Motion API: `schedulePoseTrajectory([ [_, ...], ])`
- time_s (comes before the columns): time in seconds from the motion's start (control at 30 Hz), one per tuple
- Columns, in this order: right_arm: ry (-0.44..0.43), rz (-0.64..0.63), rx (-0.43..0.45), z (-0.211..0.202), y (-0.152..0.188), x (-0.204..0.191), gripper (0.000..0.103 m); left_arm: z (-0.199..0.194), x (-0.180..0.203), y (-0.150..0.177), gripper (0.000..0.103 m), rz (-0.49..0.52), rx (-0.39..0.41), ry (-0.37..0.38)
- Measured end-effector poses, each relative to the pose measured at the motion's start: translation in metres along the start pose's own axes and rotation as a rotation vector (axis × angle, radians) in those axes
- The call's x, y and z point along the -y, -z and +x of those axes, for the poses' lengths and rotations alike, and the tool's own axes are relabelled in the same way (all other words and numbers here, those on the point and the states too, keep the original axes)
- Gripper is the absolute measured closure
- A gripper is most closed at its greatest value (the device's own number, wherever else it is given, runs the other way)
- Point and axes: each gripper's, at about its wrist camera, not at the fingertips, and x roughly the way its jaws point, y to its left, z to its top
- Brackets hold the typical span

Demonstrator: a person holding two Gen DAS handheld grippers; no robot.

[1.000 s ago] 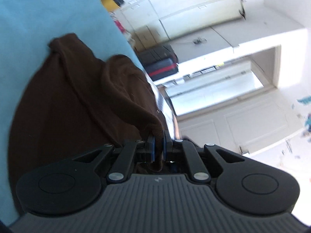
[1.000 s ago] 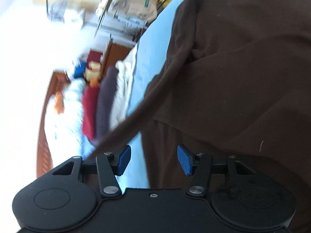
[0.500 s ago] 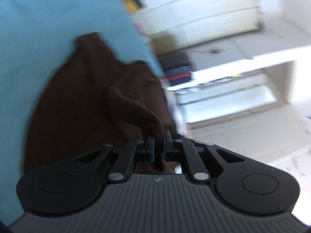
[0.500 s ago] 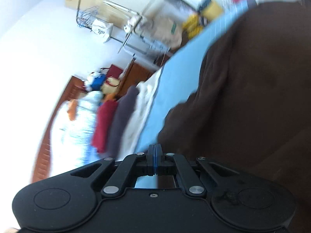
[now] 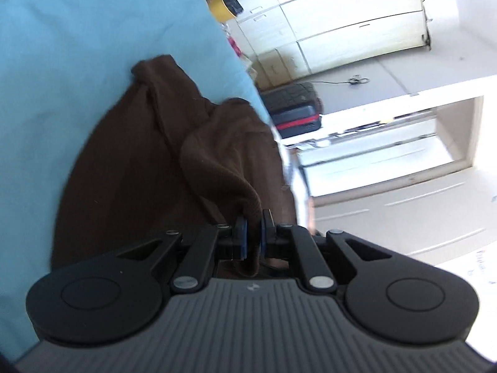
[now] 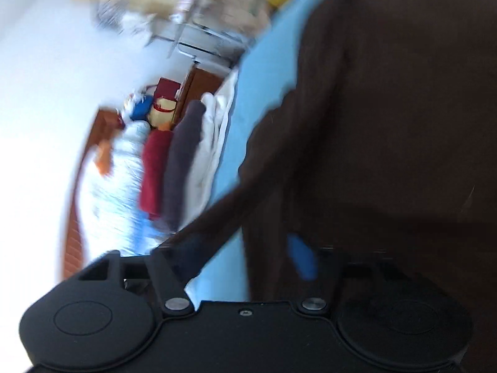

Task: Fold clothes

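A dark brown garment (image 5: 161,161) lies on a light blue sheet (image 5: 77,46). My left gripper (image 5: 253,236) is shut on a ribbed edge of the brown garment and holds a fold of it lifted above the rest. In the right wrist view the same brown garment (image 6: 388,108) fills the right side, and a strip of it hangs across the left finger. My right gripper (image 6: 245,261) is open, with the blue pad of the right finger (image 6: 301,261) showing against the cloth. This view is blurred.
A black and red suitcase (image 5: 295,108) stands on the floor past the sheet's edge, with white cabinets (image 5: 341,15) behind. In the right wrist view a stack of folded clothes (image 6: 174,155), red, grey and white, lies at the sheet's far end.
My right gripper has gone from open to shut and back to open, beside the garment's edge. My left gripper stays shut on the brown fold and has shifted slightly.
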Motion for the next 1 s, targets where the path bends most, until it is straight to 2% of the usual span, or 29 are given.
schedulePoseTrajectory([
  [0.1, -0.071, 0.11, 0.074, 0.006, -0.006, 0.015, 0.03, 0.002, -0.002, 0.005, 0.096, -0.016, -0.033, 0.011],
  [0.23, -0.052, 0.081, 0.132, 0.007, -0.015, 0.014, 0.033, 0.006, -0.004, 0.011, 0.096, -0.037, -0.077, 0.026],
  [0.3, -0.06, 0.05, 0.108, 0.015, -0.019, 0.01, 0.037, 0.007, -0.006, 0.014, 0.096, -0.047, -0.099, 0.033],
  [0.33, -0.064, 0.034, 0.096, 0.02, -0.021, 0.007, 0.041, 0.008, -0.006, 0.016, 0.096, -0.052, -0.11, 0.036],
  [0.37, -0.06, 0.008, 0.089, 0.023, -0.022, 0.003, 0.057, 0.009, -0.007, 0.017, 0.096, -0.057, -0.121, 0.04],
  [0.4, -0.022, -0.057, 0.105, 0.024, -0.022, -0.005, 0.077, 0.008, -0.007, 0.018, 0.096, -0.054, -0.12, 0.031],
  [0.47, 0.104, -0.185, 0.143, 0.021, -0.019, -0.022, 0.094, 0.003, -0.009, 0.015, 0.096, -0.044, -0.078, -0.017],
  [0.57, 0.231, -0.34, 0.198, 0.004, -0.007, -0.044, 0.094, -0.005, -0.014, 0.011, 0.096, -0.063, -0.033, -0.051],
  [0.67, 0.367, -0.538, 0.247, -0.006, 0.007, -0.068, 0.094, -0.003, -0.018, 0.011, 0.096, -0.111, -0.04, -0.021],
  [0.8, 0.556, -0.853, 0.306, -0.009, 0.033, -0.102, 0.095, -0.005, -0.016, 0.01, 0.096, -0.056, -0.041, -0.065],
  [0.83, 0.607, -0.897, 0.321, -0.009, 0.039, -0.108, 0.095, -0.001, -0.016, 0.01, 0.097, -0.052, -0.043, -0.074],
  [0.93, 0.876, -0.955, 0.319, 0.0, 0.05, -0.115, 0.095, -0.002, -0.018, 0.007, 0.098, -0.052, -0.036, -0.094],
  [0.97, 0.945, -0.932, 0.294, 0.002, 0.049, -0.11, 0.095, -0.002, -0.019, 0.007, 0.098, -0.051, -0.034, -0.101],
  [1.0, 0.959, -0.886, 0.262, 0.0, 0.047, -0.102, 0.095, -0.002, -0.019, 0.007, 0.098, -0.047, -0.034, -0.107],
])
